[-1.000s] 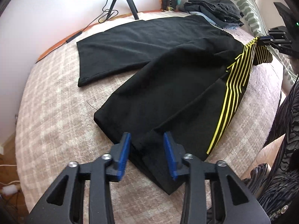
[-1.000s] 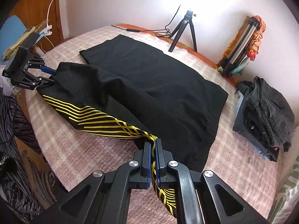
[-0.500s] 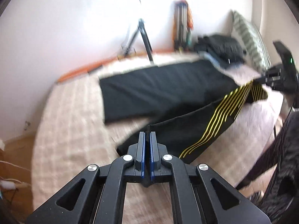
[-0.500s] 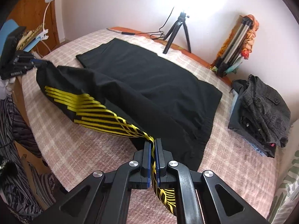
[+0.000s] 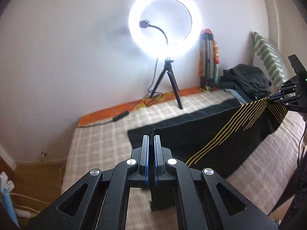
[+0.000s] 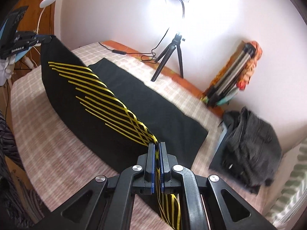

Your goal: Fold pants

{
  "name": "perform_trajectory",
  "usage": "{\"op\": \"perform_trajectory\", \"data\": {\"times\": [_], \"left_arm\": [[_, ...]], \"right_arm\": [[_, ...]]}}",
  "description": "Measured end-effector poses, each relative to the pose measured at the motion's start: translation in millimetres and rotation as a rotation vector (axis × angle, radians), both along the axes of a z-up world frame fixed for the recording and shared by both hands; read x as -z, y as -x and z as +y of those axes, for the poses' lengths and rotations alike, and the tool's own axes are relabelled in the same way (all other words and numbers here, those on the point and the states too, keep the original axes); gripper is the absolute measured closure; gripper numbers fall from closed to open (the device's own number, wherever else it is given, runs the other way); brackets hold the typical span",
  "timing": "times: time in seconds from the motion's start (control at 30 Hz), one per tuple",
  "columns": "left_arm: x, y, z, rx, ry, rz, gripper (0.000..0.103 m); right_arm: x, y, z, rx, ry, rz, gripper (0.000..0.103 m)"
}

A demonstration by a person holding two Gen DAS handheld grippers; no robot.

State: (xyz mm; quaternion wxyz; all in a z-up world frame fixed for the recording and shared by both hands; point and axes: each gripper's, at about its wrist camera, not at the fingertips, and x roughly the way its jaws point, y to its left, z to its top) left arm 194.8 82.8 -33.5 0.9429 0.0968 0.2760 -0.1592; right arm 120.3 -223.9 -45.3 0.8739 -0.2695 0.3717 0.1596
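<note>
Both grippers are clamped on the pants (image 6: 99,103) and one whole leg is up off the bed (image 6: 48,134), stretched taut between them. The left gripper (image 5: 151,140) has its blue pads pressed together on a black hem corner, fabric pinched right at the tips; from the right wrist view it sits up at the bed's far left corner (image 6: 41,38), holding the cloth high. The right gripper (image 6: 157,149) is closed tight on the waistband end, yellow-striped fabric squeezed between the pads and a strip of it trailing down behind the fingers; the left wrist view catches it at the right edge of the bed (image 5: 272,99). The raised leg hangs like a curtain, yellow stripes (image 6: 107,103) fanning along it, its lower edge touching the checked cover. Behind it the other leg (image 6: 153,103) lies flat on the bed, running along the side nearer the wall. On the far edge stands a small tripod (image 5: 169,82) carrying a glaring ring light (image 5: 165,21), cable trailing beside it. At the far right corner sits a pile of dark clothes (image 6: 251,145), with a folded stand (image 6: 232,76) leaning on the wall just beside it.
</note>
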Motion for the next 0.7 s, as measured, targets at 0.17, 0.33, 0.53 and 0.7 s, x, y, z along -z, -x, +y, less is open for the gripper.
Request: {"op": "perform_trajectory", "data": {"times": [0.17, 0.33, 0.53, 0.7], "left_arm": [[-3, -35, -3, -0.011, 0.001, -0.013, 0.100], [4, -73, -5, -0.023, 0.005, 0.002, 0.100], [31, -110, -12, -0.023, -0.028, 0.051, 0.100], [55, -131, -12, -0.028, -0.051, 0.105, 0.100]], "right_arm": [[-6, -39, 2, -0.010, 0.056, -0.021, 0.102], [-1, -87, 2, -0.010, 0.110, -0.018, 0.102], [25, -142, 4, -0.023, 0.153, 0.026, 0.102], [54, -175, 5, -0.035, 0.174, 0.075, 0.102]]}}
